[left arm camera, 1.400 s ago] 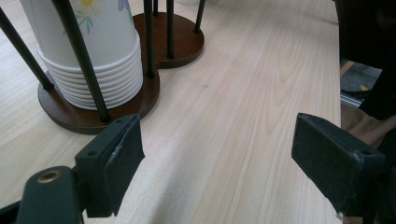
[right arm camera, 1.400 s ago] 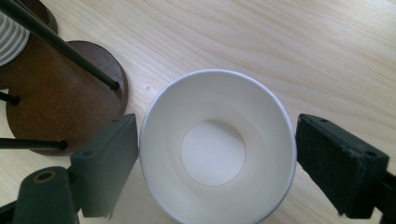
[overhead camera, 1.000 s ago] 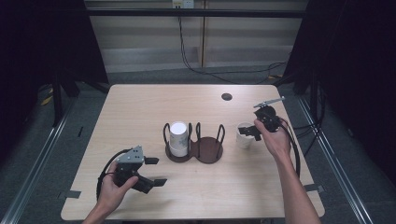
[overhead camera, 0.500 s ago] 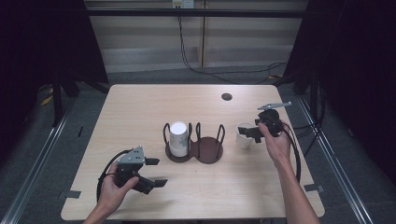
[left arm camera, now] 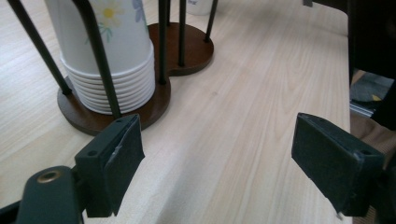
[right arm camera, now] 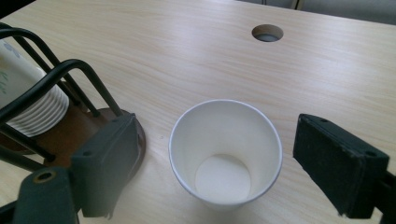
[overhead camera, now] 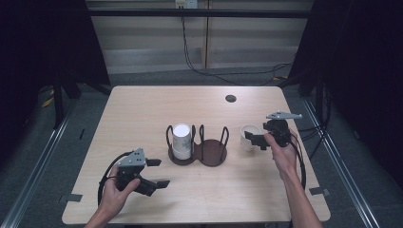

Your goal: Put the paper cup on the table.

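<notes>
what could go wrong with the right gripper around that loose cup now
The paper cup stands upright and empty between the right gripper's open jaws, so a hard squeeze would likely crush its thin wall, and an off-centre close might tip it. The cup holder sits close beside one jaw, which could knock it.

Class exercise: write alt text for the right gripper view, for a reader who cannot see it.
An empty white paper cup stands upright on a pale wooden table, between the two open black jaws of the right gripper, which do not touch it. At the left is a dark wire cup holder with a stack of cups; a round hole lies in the table beyond.
</notes>
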